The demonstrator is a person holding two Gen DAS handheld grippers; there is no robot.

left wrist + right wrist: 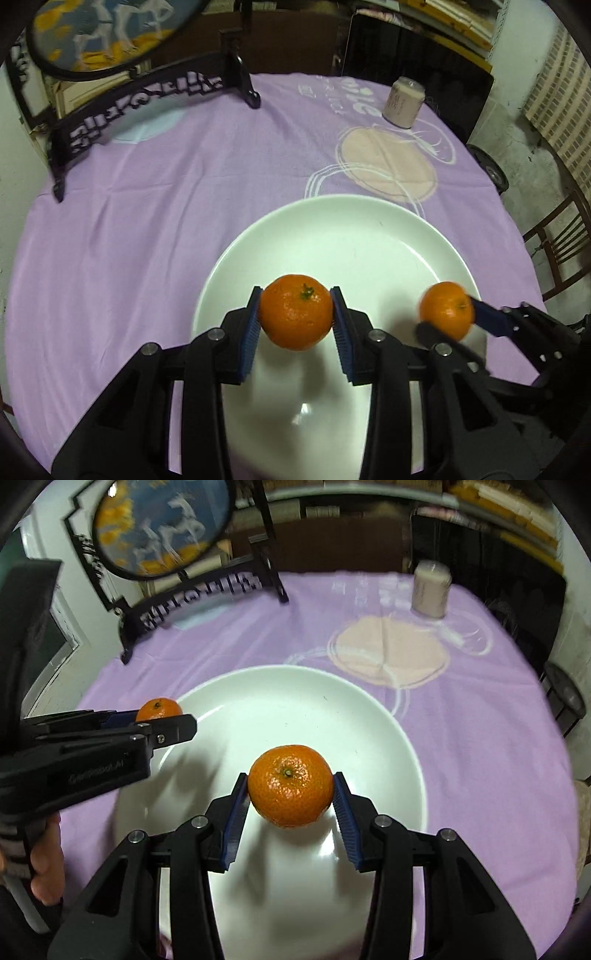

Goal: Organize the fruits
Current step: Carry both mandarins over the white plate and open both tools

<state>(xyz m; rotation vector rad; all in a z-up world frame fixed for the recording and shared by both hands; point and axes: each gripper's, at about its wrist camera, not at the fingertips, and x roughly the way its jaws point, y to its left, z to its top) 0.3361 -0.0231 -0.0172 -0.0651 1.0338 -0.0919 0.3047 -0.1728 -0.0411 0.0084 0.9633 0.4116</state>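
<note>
The left gripper (296, 319) holds a tangerine (296, 312) pinched between its blue pads (248, 338), stem turned up, jaws closed only as far as the fruit's width; this fruit hangs over the near-middle of the white plate (369, 229), its shadow falling on the glaze beneath, so it seems lifted rather than resting, though the gap cannot be read for certain; the plate lies straight below, and the coming move looks like a plain lowering and letting go.

The right gripper (291, 797) grips a second tangerine (290, 785) in the same manner, stem up, jaws set to the fruit's girth; from the left wrist this fruit sits over the plate's right rim, so it probably needs carrying inward toward the centre before release.

Both fruits are round, with no long axis to mind; the two grippers stand near each other but apart, and the left one seems better placed to set down first.

Farther off on the purple tablecloth (147, 221) stands a pale cup (402, 103), and at the far left a dark carved stand (147, 107).
</note>
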